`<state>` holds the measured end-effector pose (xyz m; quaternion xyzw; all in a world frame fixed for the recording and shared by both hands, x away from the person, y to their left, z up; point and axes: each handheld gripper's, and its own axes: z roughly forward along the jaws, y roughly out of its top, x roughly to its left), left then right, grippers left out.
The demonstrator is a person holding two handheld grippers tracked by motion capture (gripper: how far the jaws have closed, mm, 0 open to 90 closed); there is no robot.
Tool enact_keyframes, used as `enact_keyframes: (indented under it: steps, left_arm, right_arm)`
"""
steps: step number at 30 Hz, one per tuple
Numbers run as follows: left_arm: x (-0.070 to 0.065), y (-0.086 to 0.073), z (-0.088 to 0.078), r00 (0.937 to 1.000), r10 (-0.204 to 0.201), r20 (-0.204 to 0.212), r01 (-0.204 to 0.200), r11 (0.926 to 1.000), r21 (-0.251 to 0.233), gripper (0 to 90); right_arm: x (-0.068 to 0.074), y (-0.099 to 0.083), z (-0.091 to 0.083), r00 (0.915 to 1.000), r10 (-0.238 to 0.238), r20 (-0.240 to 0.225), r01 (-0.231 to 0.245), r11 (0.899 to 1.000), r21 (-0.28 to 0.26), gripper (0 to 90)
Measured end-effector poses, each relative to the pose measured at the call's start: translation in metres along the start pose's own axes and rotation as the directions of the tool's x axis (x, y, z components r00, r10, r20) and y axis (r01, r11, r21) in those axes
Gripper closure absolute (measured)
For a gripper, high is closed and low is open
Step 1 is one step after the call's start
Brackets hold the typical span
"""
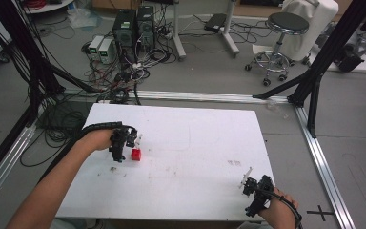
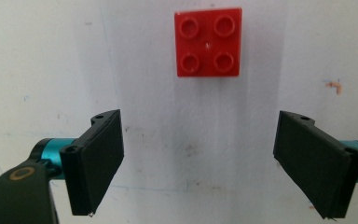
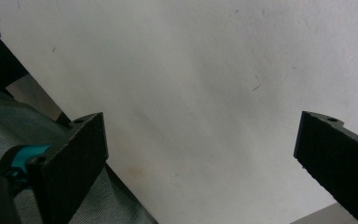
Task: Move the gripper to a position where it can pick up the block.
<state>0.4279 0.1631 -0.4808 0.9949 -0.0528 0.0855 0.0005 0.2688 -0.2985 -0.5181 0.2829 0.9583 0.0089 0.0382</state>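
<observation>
- Left gripper (image 1: 134,141), mid-left of the high view, jaws spread wide, beside the small red four-stud plastic brick (image 1: 136,154) on the white surface (image 1: 195,143).
- Right gripper (image 1: 246,180), lower right, jaws released, nothing between them.

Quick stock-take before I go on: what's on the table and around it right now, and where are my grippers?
brick: 1, red, four studs up, on the table's left part, ahead of the left gripper's open jaws, not touching them
table: 1, white, scuffed, centre
stool: 1, black seat, chrome base, floor beyond the table, right
computer towers: 2, dark, floor beyond the table, left, among cables
frame rails: silver, on the floor around the table
left gripper: 1, black, open, beside the brick
right gripper: 1, black, open, over the table's near right corner, holding nothing
</observation>
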Motion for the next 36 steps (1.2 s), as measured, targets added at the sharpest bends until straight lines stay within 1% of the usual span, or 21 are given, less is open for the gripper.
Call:
enact_keyframes:
  steps: [1,3,4,6,7,8,9,12,13,14,15,16,17,19,21,23,24,29,30,34,36]
  left_arm:
    - [0.001,0.004,0.001,1.0000,-0.002,0.004,0.002,1.0000,-0.006,16.4]
    - [0.002,0.006,0.002,0.9999,0.004,0.010,-0.004,1.0000,-0.002,16.4]
    - [0.003,0.007,0.002,0.9999,0.003,0.014,-0.003,1.0000,-0.008,16.4]
    - [0.005,0.010,0.004,0.9996,0.002,0.030,-0.002,1.0000,0.000,16.4]
    - [0.005,0.010,0.004,0.9996,0.002,0.030,-0.002,1.0000,0.000,16.4]
    - [0.006,0.011,0.004,0.9994,-0.002,0.036,0.002,1.0000,-0.005,16.4]
    - [0.007,0.013,0.005,0.9985,0.000,0.055,0.000,1.0000,-0.006,16.4]
    - [0.008,0.015,0.007,0.9979,0.001,0.065,0.000,1.0000,-0.010,16.2]
    - [0.008,0.017,0.009,0.9969,0.006,0.078,-0.005,0.9999,-0.015,16.2]
    - [0.008,0.017,0.009,0.9969,0.006,0.078,-0.005,0.9999,-0.015,16.2]
    - [0.008,0.019,0.011,0.9956,0.005,0.093,-0.004,0.9999,-0.015,16.2]
    - [0.008,0.019,0.011,0.9956,0.005,0.093,-0.004,0.9999,-0.015,16.2]
    - [0.009,0.022,0.013,0.9943,0.015,0.106,-0.013,0.9998,-0.014,16.2]
    - [0.009,0.023,0.015,0.9939,0.013,0.110,-0.011,0.9998,-0.017,16.2]
    - [0.009,0.027,0.019,0.9916,0.017,0.128,-0.016,0.9998,-0.010,16.2]
    - [0.009,0.028,0.021,0.9906,0.020,0.135,-0.019,0.9998,-0.008,16.2]
    - [0.009,0.029,0.024,0.9900,0.015,0.141,-0.014,0.9999,-0.008,16.2]
    - [0.009,0.032,0.028,0.9887,0.013,0.150,-0.012,0.9999,-0.008,16.5]
    - [0.010,0.032,0.028,0.9883,0.016,0.152,-0.015,0.9999,-0.005,16.5]
    - [0.010,0.032,0.028,0.9887,0.011,0.149,-0.011,0.9999,-0.002,16.7]
    - [0.010,0.031,0.027,0.9896,0.017,0.142,-0.017,0.9999,-0.003,16.8]
  right_arm:
    - [0.000,0.000,0.000,1.0000,0.000,-0.001,0.000,1.000,0.000,2.0]
    - [0.000,0.000,0.001,1.0000,-0.001,-0.005,0.001,1.000,0.002,2.0]
    - [0.000,0.000,0.001,1.0000,-0.001,-0.005,0.001,1.000,0.002,2.0]
    - [0.000,-0.001,0.001,1.0000,-0.002,-0.005,0.002,1.000,0.002,2.0]
    - [0.000,-0.001,0.001,1.0000,-0.002,-0.005,0.002,1.000,0.002,2.0]
    - [0.000,-0.001,0.001,1.0000,-0.002,-0.004,0.002,1.000,0.002,2.0]
    - [0.000,0.000,0.001,1.0000,-0.001,-0.004,0.001,1.000,0.002,2.0]
    - [0.001,0.000,0.001,1.0000,-0.001,-0.006,0.001,1.000,0.005,2.0]
    - [0.000,0.001,0.001,1.0000,-0.004,-0.006,0.004,1.000,0.002,2.0]
    - [0.000,0.001,0.001,1.0000,0.001,-0.002,-0.001,1.000,0.003,2.0]
    - [0.000,0.000,0.001,1.0000,-0.003,-0.003,0.003,1.000,0.000,2.0]
    - [0.000,0.000,0.000,1.0000,-0.005,-0.006,0.005,1.000,0.001,2.0]
    - [0.000,0.000,0.000,1.0000,0.000,-0.004,0.000,1.000,0.001,2.0]
    - [0.000,0.000,0.000,1.0000,-0.002,-0.007,0.002,1.000,0.001,2.0]
    - [0.001,0.000,0.001,1.0000,-0.004,-0.008,0.004,1.000,-0.001,2.0]
    - [0.001,0.001,0.001,0.9999,-0.006,-0.009,0.006,1.000,0.000,2.0]
    - [0.001,0.001,0.001,0.9999,-0.007,-0.009,0.007,1.000,0.002,2.0]
    - [0.001,0.000,0.001,0.9999,-0.008,-0.010,0.008,1.000,-0.009,2.0]
    - [0.001,0.000,0.000,1.0000,-0.001,-0.008,0.001,1.000,-0.008,2.0]
    - [0.001,0.000,0.000,0.9999,-0.002,-0.015,0.002,1.000,-0.005,2.0]
    - [0.001,-0.001,0.000,0.9999,-0.005,-0.011,0.005,1.000,-0.008,2.0]
